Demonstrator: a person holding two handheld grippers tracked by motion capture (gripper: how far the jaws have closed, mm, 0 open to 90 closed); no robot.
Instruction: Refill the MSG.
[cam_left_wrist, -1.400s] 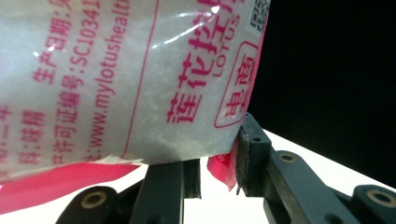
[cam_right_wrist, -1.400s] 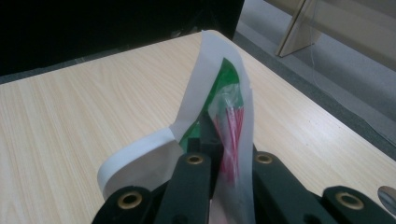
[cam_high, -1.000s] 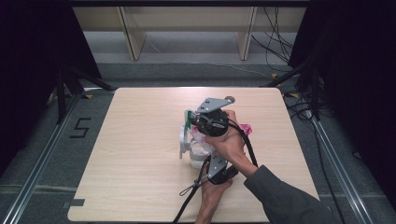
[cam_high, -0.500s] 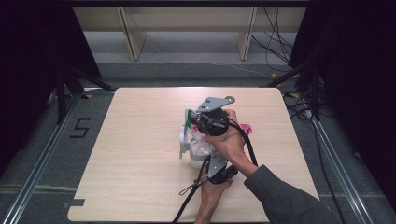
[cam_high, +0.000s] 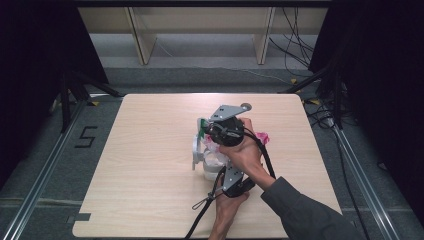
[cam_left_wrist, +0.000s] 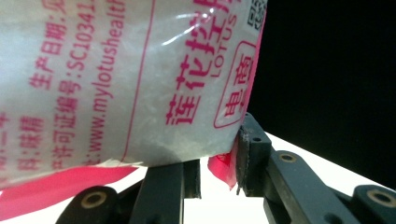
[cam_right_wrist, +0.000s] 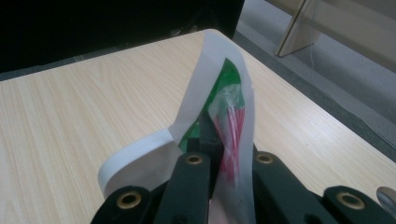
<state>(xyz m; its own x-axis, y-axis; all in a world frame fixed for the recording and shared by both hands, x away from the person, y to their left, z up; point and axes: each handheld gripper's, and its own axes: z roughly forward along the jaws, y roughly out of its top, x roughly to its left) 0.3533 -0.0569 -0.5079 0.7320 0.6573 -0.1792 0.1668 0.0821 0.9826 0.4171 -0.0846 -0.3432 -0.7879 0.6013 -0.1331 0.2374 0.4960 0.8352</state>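
Wooden table, light grain, person's forearms entering from the near edge. Both grippers work close together right of the table's centre, over a small heap of packaging.

Right gripper: held in the right hand, grey three-cornered plate on top, farther from the person. In the right gripper view its jaws are closed tight on the upright edge of a white bag with green inside and a clear film with red stripes pinched in the same grip. The bag's lower edge curls away over the tabletop.

Left gripper: nearer the person, left hand below it, cable trailing off the near edge. In the left gripper view its jaws stand slightly apart, nipping the red bottom seam of a clear packet of white granules (red Chinese print, "LOTUS" legible). The packet hangs just above the jaws.

Pink scrap beside the right hand.
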